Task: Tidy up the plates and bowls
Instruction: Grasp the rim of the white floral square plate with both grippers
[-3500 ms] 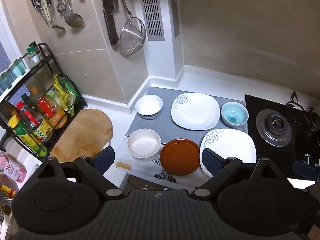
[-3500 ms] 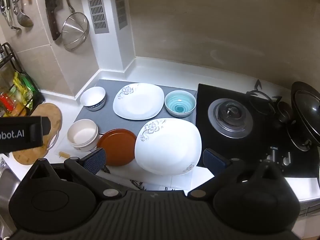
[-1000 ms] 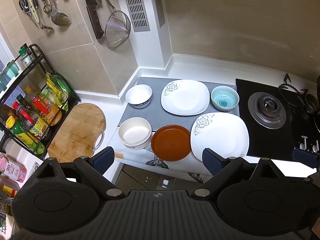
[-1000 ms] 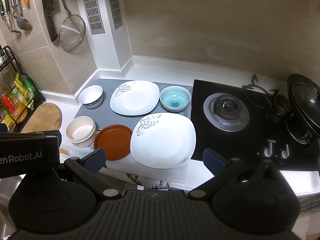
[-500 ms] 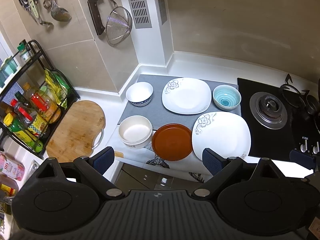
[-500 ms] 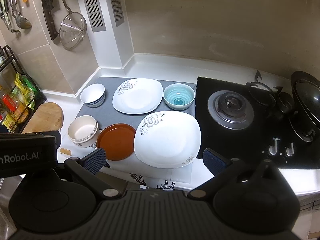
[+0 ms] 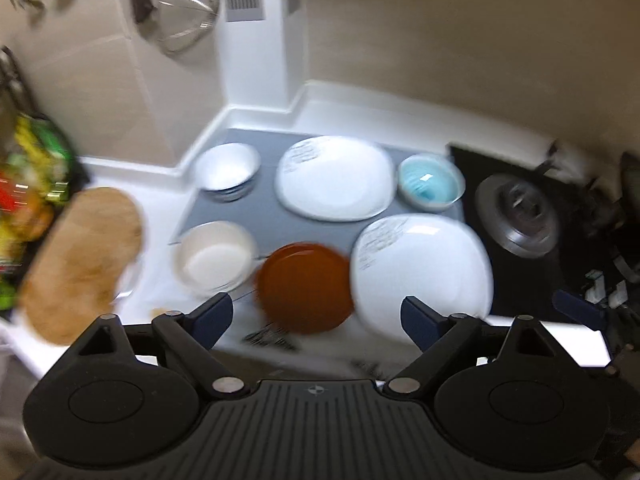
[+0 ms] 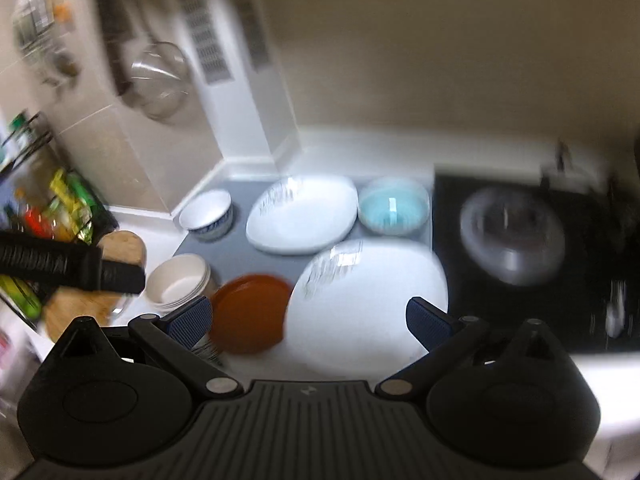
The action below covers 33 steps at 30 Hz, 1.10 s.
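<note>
Both views are blurred by motion. On the counter sit two white square plates, one near (image 7: 420, 268) (image 8: 372, 292) and one far (image 7: 336, 178) (image 8: 302, 214), a brown round plate (image 7: 304, 286) (image 8: 250, 312), a cream bowl (image 7: 214, 256) (image 8: 178, 282), a white-and-blue bowl (image 7: 228, 170) (image 8: 206, 212) and a teal bowl (image 7: 430, 182) (image 8: 392, 206). My left gripper (image 7: 314, 316) is open and empty, above the brown plate's near edge. My right gripper (image 8: 308, 320) is open and empty, above the near white plate and brown plate.
A gas stove (image 7: 520, 216) (image 8: 512, 236) lies right of the dishes. A wooden cutting board (image 7: 80, 260) and a bottle rack (image 7: 28, 184) stand left. A strainer (image 7: 186, 8) and utensils hang on the wall. The left gripper's body (image 8: 68, 266) shows in the right wrist view.
Both grippers have moved forward and down toward the dishes, which now look larger and blurred. Both stay open and empty.
</note>
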Available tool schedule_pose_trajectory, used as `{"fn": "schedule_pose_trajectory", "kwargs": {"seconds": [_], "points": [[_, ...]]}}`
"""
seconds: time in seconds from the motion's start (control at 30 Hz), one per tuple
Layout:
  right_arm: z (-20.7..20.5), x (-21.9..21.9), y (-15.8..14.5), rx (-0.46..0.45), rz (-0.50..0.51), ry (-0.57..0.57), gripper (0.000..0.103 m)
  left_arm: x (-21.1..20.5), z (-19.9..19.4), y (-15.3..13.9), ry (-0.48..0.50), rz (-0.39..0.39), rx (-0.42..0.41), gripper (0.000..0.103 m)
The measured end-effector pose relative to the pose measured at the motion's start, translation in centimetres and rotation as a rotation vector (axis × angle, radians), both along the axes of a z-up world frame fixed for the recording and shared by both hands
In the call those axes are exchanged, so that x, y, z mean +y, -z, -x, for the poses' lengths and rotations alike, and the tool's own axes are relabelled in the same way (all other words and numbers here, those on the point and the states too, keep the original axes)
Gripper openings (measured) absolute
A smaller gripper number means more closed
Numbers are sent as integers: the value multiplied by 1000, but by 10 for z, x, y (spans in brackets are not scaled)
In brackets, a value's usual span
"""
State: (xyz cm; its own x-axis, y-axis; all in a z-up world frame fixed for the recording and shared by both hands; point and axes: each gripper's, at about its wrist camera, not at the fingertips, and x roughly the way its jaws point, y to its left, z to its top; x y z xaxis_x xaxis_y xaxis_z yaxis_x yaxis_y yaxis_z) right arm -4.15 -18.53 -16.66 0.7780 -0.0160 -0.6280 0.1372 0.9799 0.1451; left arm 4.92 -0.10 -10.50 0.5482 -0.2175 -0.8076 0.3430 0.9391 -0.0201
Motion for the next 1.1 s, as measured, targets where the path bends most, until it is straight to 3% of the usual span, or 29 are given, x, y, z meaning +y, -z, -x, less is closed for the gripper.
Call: {"fn": "schedule_pose_trajectory", "kwargs": {"seconds": [0.07, 0.13, 0.23, 0.33, 0.4, 0.47, 0.57, 0.73, 0.83, 0.9, 1.1], "points": [[-9, -4, 12, 22, 61, 21, 103, -2, -15, 14, 45, 5, 1, 92], [-17, -13, 22, 46, 54, 46, 103, -4, -36, 28, 96, 6, 19, 93], [-28, -25, 36, 133, 28, 206, 103, -3, -80, 55, 167, 42, 134, 92], [-31, -44, 59, 202, -153, 324, 103, -7, -128, 83, 243, 116, 264, 85], [-23, -59, 80, 182, -333, 384, 103, -12, -161, 104, 272, 136, 329, 69], [-13, -70, 100, 169, -466, 472, 99, -20, -195, 125, 274, 167, 413, 60], [6, -78, 127, 127, -607, 603, 93, -38, -232, 153, 349, 217, 530, 57], [35, -76, 163, 11, -853, 791, 91, -79, -255, 194, 475, 132, 609, 51], [39, -78, 179, -46, -934, 842, 87, -85, -260, 212, 475, 120, 658, 48], [37, -80, 189, -72, -969, 849, 80, -89, -263, 220, 482, 124, 689, 37], [18, -83, 212, -105, -996, 850, 67, -104, -269, 235, 486, 66, 716, 37]]}}
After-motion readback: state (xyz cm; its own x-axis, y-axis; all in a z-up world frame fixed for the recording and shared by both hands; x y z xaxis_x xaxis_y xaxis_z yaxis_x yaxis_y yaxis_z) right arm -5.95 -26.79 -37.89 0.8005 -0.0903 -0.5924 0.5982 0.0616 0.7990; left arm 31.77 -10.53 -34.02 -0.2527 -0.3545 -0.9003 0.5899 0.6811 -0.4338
